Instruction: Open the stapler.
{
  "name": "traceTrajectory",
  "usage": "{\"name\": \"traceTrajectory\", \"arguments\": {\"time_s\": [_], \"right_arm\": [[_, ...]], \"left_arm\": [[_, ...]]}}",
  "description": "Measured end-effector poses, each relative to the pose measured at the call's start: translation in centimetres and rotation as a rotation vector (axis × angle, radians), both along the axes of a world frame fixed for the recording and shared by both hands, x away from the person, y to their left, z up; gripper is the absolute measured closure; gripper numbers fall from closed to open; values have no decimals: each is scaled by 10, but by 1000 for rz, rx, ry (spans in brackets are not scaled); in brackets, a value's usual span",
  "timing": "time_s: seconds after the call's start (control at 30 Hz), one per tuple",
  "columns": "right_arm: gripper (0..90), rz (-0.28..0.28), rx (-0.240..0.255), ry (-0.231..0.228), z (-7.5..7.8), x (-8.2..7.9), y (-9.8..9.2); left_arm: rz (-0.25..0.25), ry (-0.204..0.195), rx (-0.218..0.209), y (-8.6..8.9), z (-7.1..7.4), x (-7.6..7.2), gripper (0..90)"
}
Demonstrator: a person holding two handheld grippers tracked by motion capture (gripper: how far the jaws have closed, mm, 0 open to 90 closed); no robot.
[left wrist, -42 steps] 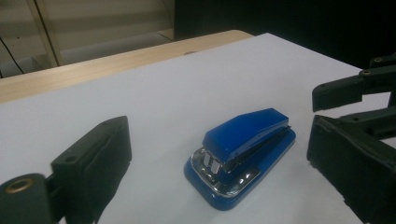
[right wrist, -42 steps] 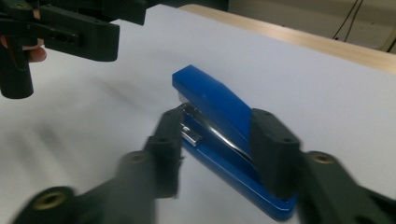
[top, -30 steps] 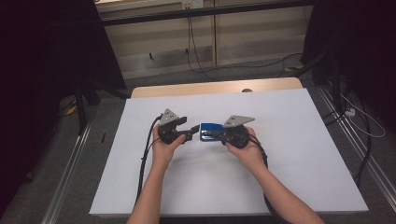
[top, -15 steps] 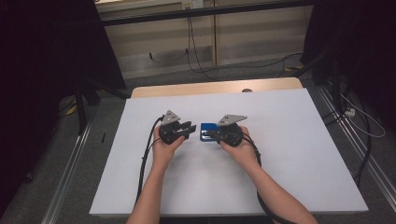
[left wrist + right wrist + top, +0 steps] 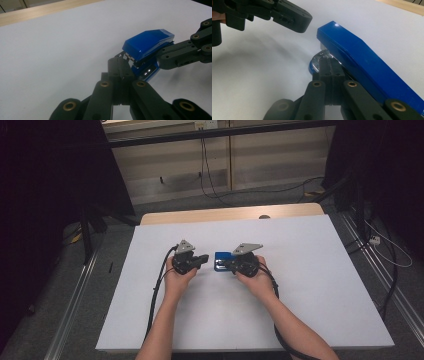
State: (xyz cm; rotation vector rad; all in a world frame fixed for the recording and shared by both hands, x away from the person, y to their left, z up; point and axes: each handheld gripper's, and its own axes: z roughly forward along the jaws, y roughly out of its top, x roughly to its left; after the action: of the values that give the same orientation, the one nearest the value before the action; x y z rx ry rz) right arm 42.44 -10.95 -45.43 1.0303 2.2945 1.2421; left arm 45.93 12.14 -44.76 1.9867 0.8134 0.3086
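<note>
Both grippers sat mid-table, flanking a blue stapler (image 5: 221, 260). Left gripper (image 5: 204, 258) jaws were together, empty. Right gripper (image 5: 226, 265) jaws were together too, beside the stapler.

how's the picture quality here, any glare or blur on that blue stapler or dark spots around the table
High view: the white table is evenly lit, the surroundings fall into near-black. Left gripper view: the blue stapler is fairly sharp with soft sheen on its top; the near jaws are blurred. Right gripper view: a small glare spot on the stapler's front corner, a soft grey shadow on the table under the left tool.
</note>
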Motion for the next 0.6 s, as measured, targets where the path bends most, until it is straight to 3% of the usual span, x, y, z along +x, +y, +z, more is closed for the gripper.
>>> {"name": "traceTrajectory", "arguments": {"time_s": [0.6], "right_arm": [[900, -9, -41, -8, -6, 4, 4]], "left_arm": [[-1, 38, -7, -3, -6, 5, 900]]}}
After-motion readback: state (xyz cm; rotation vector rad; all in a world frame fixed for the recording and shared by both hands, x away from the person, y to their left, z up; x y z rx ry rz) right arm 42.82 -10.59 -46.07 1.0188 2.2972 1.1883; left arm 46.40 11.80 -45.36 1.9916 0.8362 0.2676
